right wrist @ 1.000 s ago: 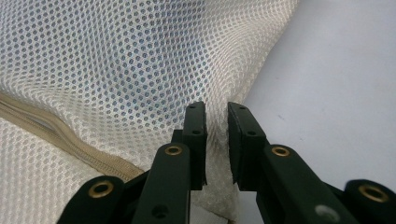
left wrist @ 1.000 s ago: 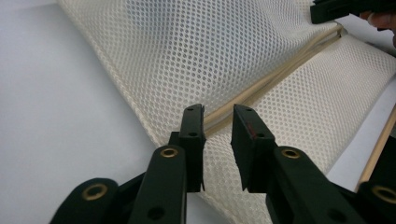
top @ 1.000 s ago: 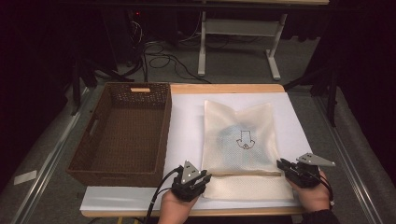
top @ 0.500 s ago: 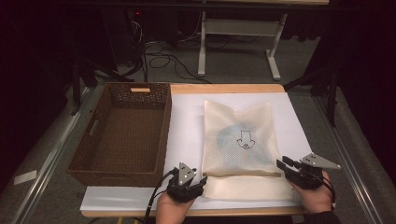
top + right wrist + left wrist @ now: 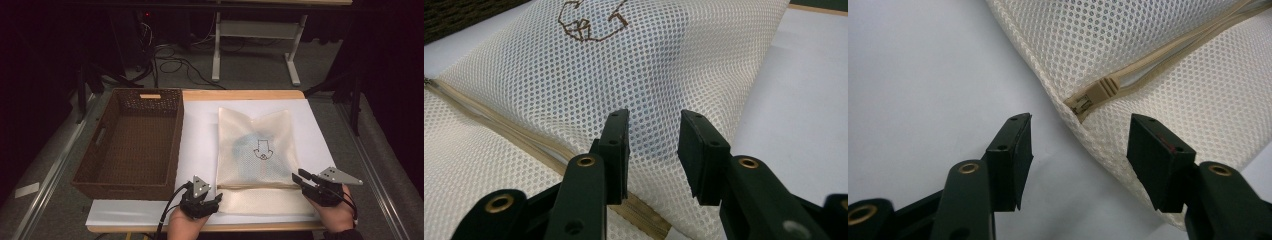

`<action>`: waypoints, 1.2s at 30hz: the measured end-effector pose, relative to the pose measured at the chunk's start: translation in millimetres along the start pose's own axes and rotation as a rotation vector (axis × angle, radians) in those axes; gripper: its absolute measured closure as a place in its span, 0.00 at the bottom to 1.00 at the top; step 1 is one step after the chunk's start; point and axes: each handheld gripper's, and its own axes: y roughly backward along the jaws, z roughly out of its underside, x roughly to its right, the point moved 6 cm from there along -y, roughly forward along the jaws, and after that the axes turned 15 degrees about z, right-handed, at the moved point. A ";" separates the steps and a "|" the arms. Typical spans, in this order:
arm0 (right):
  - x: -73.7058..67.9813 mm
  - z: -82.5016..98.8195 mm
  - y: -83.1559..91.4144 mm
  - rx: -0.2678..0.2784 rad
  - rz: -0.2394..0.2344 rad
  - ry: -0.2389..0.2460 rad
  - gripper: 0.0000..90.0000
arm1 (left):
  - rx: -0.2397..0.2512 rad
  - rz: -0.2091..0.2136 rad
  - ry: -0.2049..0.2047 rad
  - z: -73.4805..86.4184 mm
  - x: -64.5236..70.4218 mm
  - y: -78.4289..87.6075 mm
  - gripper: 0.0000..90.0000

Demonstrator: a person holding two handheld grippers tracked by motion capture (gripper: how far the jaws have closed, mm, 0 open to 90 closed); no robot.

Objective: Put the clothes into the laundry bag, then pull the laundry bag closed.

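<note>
A cream mesh bag lies flat on the white sheet, with a brown stitched mark on top and something bluish inside. A tan zipper crosses its near end. My left gripper sits at the bag's near left corner. Its jaws have just been opening and stand apart, with the zipper pull just ahead of them, untouched. My right gripper is at the bag's right edge. Its jaws have also just been opening and hover over the mesh near the zipper, gripping nothing.
An empty brown wicker basket stands to the left of the bag, its right wall close to the white sheet. The table's near edge lies just behind both hands. Beyond the far edge are cables and a white stand on the floor.
Both grippers' jaws have parted. The left gripper has drawn back slightly toward the table's near edge; the right hand and the bag have stayed put.
</note>
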 end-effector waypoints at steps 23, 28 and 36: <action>-34.3 -3.5 2.9 0.007 -0.072 0.044 0.73 | -0.003 0.002 0.033 6.9 3.3 -10.2 0.54; -42.3 -3.5 3.4 0.004 -0.084 0.055 0.73 | -0.003 0.026 0.032 3.9 8.4 -16.2 0.59; -43.5 -4.0 5.0 0.012 -0.086 0.061 0.73 | -0.003 0.005 0.032 1.3 6.4 -19.1 0.90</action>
